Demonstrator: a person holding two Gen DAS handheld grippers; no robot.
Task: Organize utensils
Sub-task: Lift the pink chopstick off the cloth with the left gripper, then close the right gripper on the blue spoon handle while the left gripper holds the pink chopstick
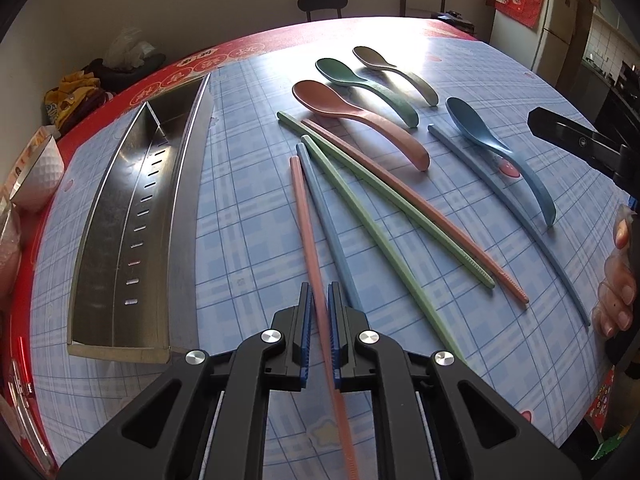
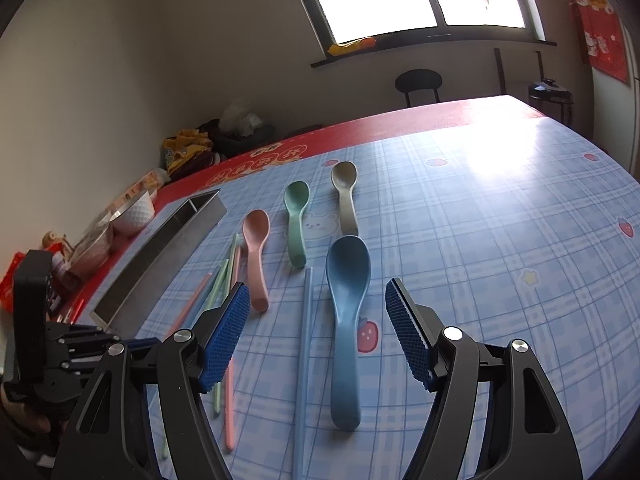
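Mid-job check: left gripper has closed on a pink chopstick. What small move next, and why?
Probably lift the pink chopstick slightly and carry it toward the steel tray. The left gripper is shut on it, its far end still rests beside a blue chopstick, and the tray holds no utensils.

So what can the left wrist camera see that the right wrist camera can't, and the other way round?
Only the left wrist view shows the left gripper shut on a pink chopstick, the slotted inside of the metal tray, and the fingers of a hand at the right edge.

Only the right wrist view shows the right gripper open, above the blue spoon without touching it.

Both show the blue, pink, green and grey spoons, the loose chopsticks, the tray and the checked tablecloth.
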